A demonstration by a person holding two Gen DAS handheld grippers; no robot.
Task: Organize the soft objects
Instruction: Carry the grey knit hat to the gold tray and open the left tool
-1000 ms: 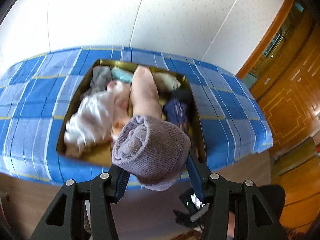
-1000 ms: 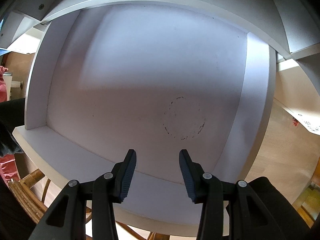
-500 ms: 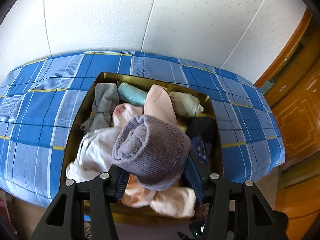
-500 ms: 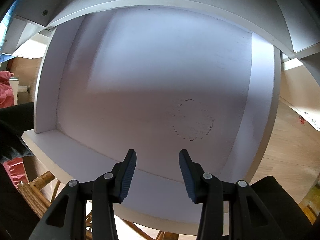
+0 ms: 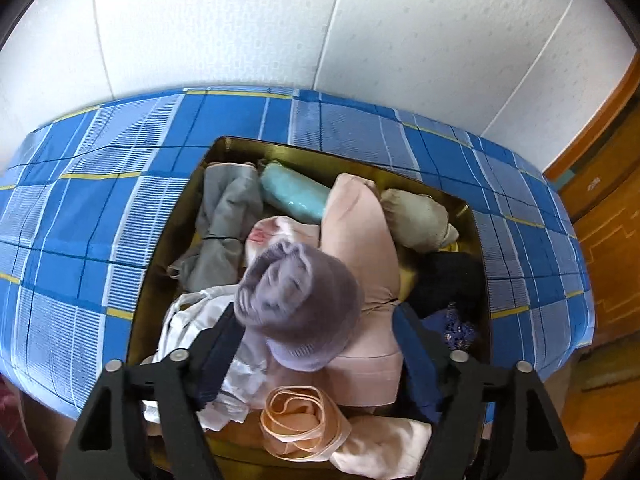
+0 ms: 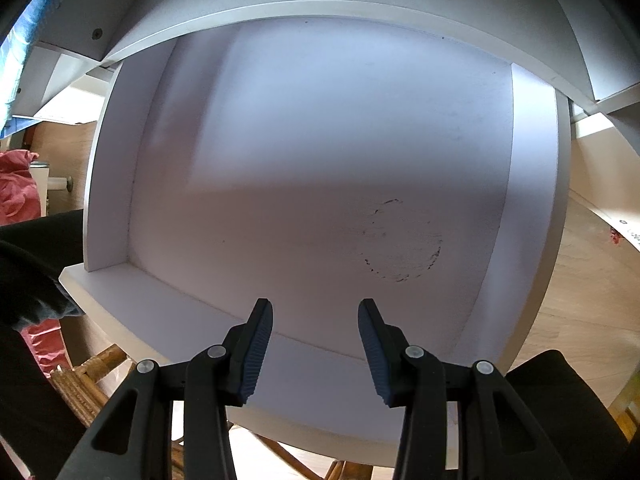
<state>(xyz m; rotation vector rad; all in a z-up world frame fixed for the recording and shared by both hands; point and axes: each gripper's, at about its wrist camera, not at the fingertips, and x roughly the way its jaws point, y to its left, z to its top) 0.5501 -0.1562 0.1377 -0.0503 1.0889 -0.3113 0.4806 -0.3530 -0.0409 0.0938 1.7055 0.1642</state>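
The left gripper, its jaws just opening, releases the rolled grey-purple knitted hat over the gold metal box on a blue checked tablecloth beside white wall panels. The right gripper hangs parted and empty above a white shelf.

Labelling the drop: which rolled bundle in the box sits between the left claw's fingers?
The purple knit roll, lying atop the pile between the just-opened left claw. The turquoise roll and beige roll lie at the gold box's far end.
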